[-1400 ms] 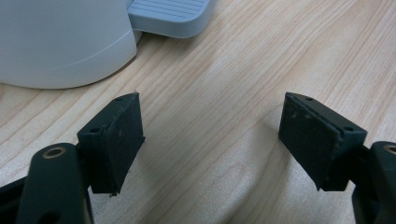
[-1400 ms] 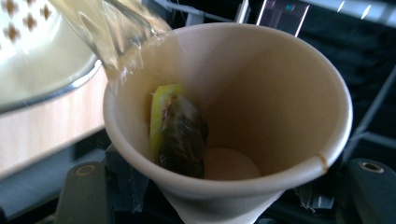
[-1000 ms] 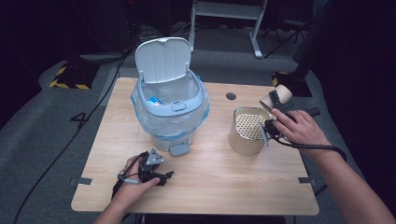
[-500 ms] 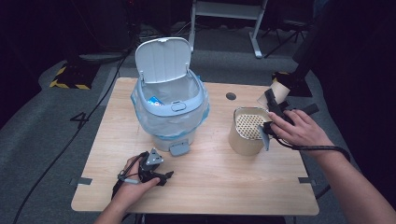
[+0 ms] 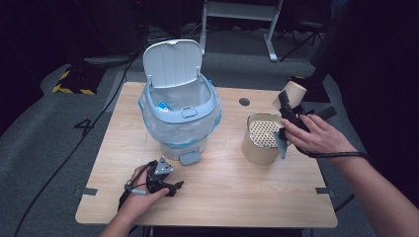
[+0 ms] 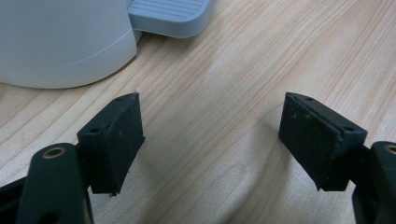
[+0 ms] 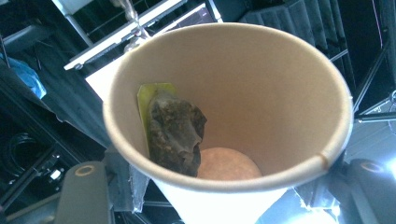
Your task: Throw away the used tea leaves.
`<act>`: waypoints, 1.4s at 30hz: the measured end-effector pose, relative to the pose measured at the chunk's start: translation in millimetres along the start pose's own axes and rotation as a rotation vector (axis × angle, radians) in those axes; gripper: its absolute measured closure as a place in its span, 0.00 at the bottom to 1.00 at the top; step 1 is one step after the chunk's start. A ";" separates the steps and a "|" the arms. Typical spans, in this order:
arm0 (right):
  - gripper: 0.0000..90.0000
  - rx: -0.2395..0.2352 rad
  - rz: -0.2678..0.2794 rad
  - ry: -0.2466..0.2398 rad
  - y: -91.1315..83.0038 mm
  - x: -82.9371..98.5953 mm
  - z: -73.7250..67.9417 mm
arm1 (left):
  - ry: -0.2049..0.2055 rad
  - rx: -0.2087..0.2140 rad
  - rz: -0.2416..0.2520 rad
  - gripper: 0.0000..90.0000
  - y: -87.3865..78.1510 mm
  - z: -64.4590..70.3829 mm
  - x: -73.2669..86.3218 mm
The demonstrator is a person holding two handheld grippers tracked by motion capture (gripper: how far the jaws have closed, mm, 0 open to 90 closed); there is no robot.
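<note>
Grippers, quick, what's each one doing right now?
Left gripper: open, empty, low over the table.
Right gripper: shut on the paper cup.

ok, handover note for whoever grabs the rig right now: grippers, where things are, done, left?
Right gripper: shut on the paper cup, lifted off the table and tilted, beside the tan canister with the perforated insert. A used tea bag sticks to the cup's inner wall.
Left gripper: open, empty, resting on the table in front of the bin's pedal.
Bin: lid up, liner in, some waste already inside.
Done: cup picked up, bin open.
Left, probably: get the tea bag out and into the bin or canister, then set the cup down.
</note>
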State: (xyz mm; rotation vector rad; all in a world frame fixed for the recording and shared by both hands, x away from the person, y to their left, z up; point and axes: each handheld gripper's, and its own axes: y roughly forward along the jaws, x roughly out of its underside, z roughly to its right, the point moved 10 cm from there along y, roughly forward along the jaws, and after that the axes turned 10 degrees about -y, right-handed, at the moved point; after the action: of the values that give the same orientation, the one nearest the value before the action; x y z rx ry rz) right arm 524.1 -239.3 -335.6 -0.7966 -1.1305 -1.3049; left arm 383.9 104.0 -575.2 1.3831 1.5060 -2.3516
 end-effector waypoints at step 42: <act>0.34 -0.103 0.071 0.341 3.0 21.5 6.6 | -0.002 0.003 0.001 0.24 0.2 0.4 0.1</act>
State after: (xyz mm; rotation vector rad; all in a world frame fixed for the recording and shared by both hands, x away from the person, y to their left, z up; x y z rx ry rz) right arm 523.9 -239.5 -312.9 -0.6518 -0.7632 -1.3852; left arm 383.7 103.7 -575.3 1.3811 1.5016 -2.3547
